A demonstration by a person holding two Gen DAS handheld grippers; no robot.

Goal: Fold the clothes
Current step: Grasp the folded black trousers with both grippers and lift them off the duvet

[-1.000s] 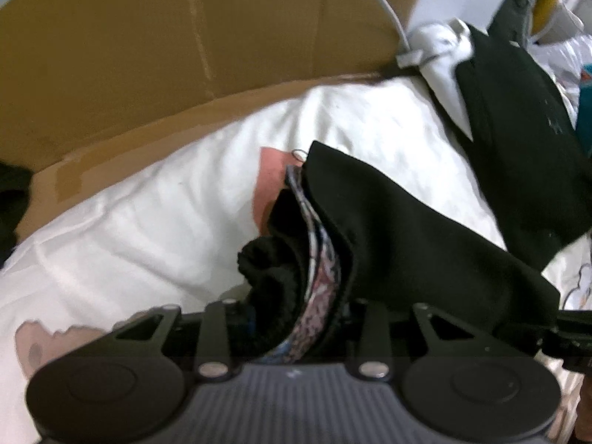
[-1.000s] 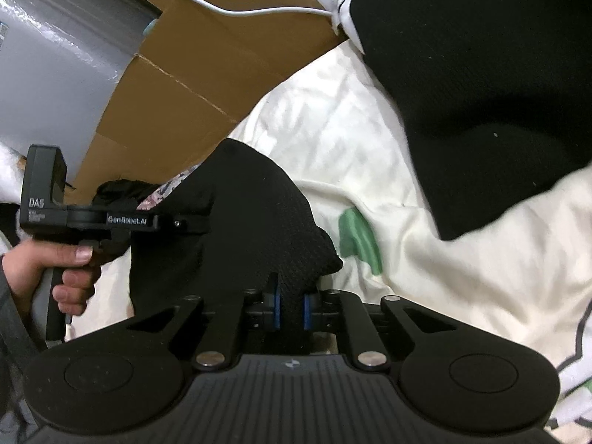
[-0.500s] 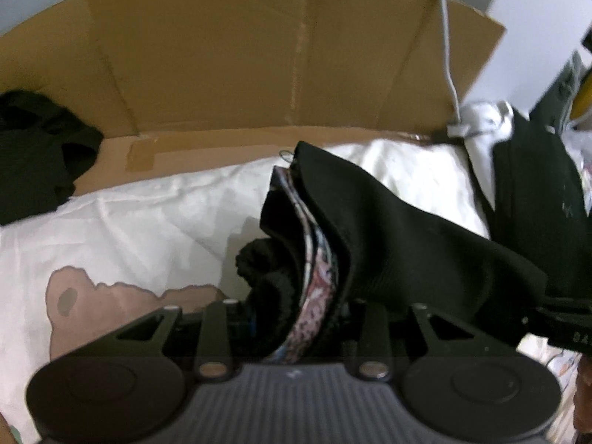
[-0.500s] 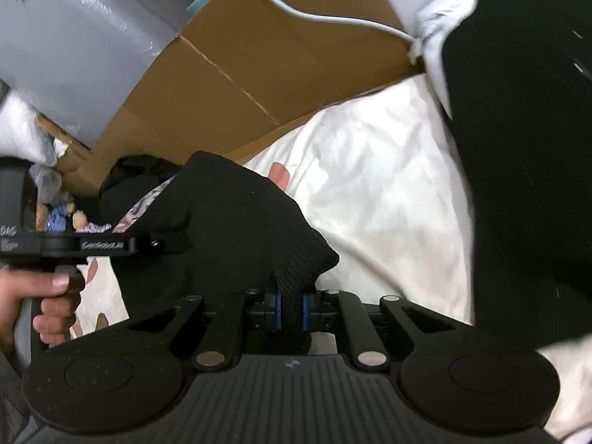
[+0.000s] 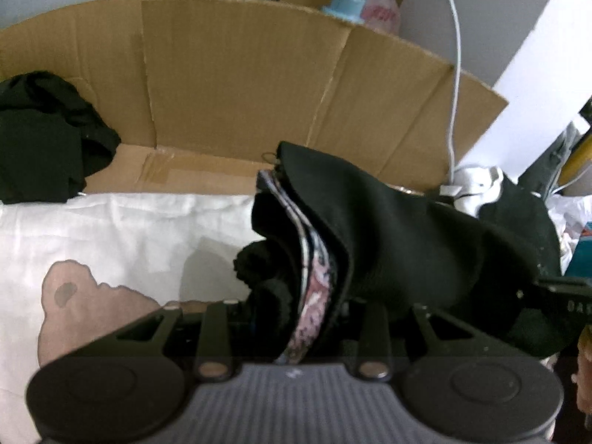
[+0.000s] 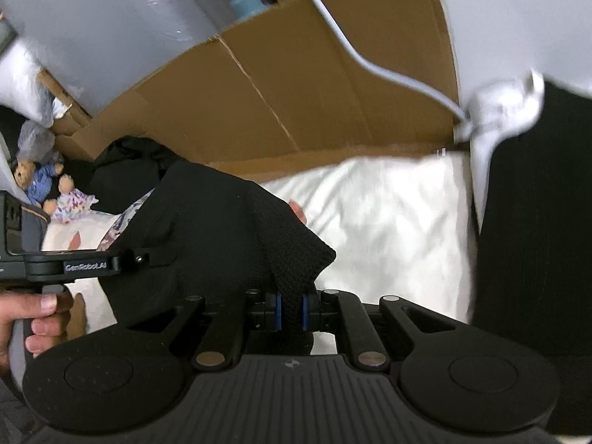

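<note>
A black knit garment (image 5: 399, 236) with a patterned pink and grey lining hangs between both grippers above a white bear-print sheet (image 5: 122, 229). My left gripper (image 5: 296, 318) is shut on one bunched edge of it. My right gripper (image 6: 290, 310) is shut on another corner of the same garment (image 6: 207, 222), pinched between its blue pads. The left gripper and the hand holding it show at the left of the right wrist view (image 6: 55, 262).
A flattened cardboard box (image 5: 259, 85) stands behind the sheet. A black clothes pile (image 5: 40, 137) lies at the far left. Another black garment (image 6: 536, 222) lies on the right. A white cable and plug (image 6: 495, 111) hang at the back right. Stuffed toys (image 6: 55, 192) sit far left.
Both grippers have lifted and tilted up with the garment, so more of the cardboard and the wall behind shows. Both grips are unchanged.
</note>
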